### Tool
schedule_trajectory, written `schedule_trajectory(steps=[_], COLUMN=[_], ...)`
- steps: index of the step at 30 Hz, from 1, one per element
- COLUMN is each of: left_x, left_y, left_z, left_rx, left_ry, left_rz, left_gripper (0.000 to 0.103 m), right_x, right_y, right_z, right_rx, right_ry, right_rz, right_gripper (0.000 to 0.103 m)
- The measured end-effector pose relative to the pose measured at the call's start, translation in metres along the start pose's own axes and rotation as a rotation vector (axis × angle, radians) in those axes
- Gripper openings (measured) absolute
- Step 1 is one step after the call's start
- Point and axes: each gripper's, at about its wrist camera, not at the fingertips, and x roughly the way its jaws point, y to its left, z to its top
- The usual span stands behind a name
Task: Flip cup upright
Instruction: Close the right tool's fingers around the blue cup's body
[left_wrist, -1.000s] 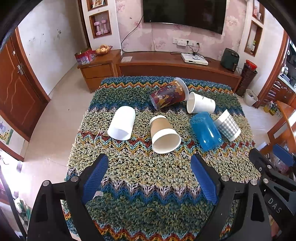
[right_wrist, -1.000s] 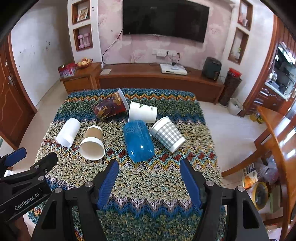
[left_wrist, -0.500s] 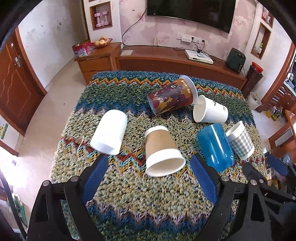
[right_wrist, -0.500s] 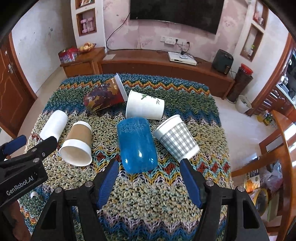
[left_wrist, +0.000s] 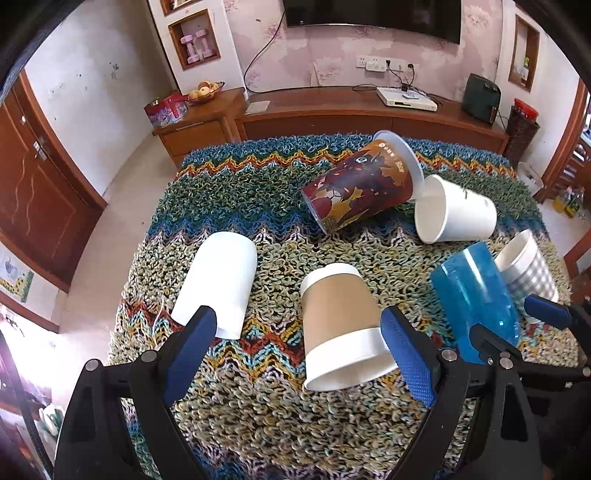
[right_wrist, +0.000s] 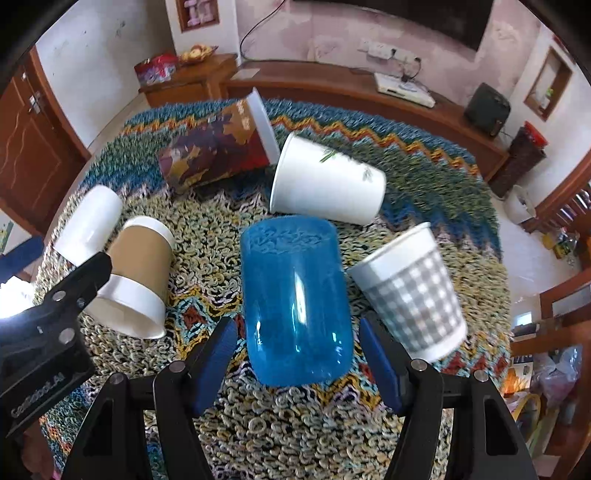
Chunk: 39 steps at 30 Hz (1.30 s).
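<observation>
Several cups lie on their sides on a knitted zigzag cloth (left_wrist: 258, 413). My left gripper (left_wrist: 295, 350) is open, low over the cloth, its blue pads either side of a brown paper cup (left_wrist: 341, 325) with a white rim band; a plain white cup (left_wrist: 218, 284) lies just left. My right gripper (right_wrist: 297, 363) is open, its pads flanking the near end of a blue translucent cup (right_wrist: 295, 299). A grey checked cup (right_wrist: 413, 291) lies to its right. The brown cup (right_wrist: 140, 266) also shows in the right wrist view.
A large red patterned cup (left_wrist: 362, 188) and a white cup with a leaf print (left_wrist: 454, 214) lie further back. A wooden TV cabinet (left_wrist: 369, 114) stands behind the table. A wooden chair (right_wrist: 554, 332) is at the right.
Both grippers have moved forward and down toward the cups. The brown cup now sits between the left pads, the blue cup between the right pads. Jaws stayed open.
</observation>
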Motion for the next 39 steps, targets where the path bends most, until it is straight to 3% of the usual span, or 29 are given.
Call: schedule_trajectory(steps=[23,39], left_x=[0.011,0.007], left_y=[0.010,0.017], left_z=[-0.015,-0.016], left_rx=[-0.012,-0.032], left_ry=[0.066,0.065], left_rz=[-0.082,-0.087], left_gripper=[0.092,0.092], right_x=[0.061,0.047], right_y=[0.010,-0.016], right_z=[0.033,0.028], right_rx=[-0.096,0.018], right_ry=[0.135,0.117], right_rz=[-0.055,0.079], right_gripper=[0.073,0.072])
